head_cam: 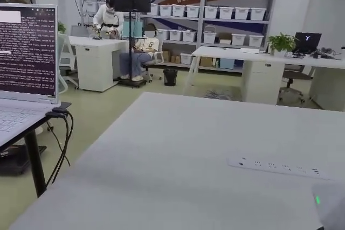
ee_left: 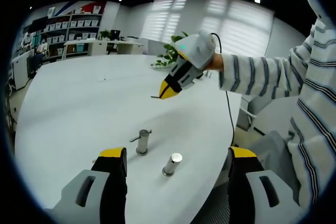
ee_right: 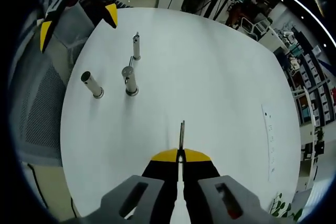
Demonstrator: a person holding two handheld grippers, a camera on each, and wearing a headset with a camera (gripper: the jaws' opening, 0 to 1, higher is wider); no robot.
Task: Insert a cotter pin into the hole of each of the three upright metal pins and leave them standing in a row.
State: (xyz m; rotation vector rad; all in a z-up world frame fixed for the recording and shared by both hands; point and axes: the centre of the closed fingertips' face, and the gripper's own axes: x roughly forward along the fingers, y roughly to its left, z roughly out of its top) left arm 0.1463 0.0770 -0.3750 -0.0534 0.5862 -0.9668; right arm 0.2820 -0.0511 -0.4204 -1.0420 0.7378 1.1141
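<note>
Three upright metal pins stand on the white table: a far pin, a middle pin with a thin cotter pin through its top, and a bare pin. My right gripper is shut on a cotter pin that points toward them. In the left gripper view the pinned post and the bare post stand just ahead of my open left gripper. Above them hovers the right gripper with its cotter pin. The left gripper hangs open beyond the table edge.
A white power strip lies on the table. A laptop sits on a stand to the left, with cables hanging. A gripper's casing shows at the lower right. Desks, shelves and seated people are far behind. A striped sleeve holds the right gripper.
</note>
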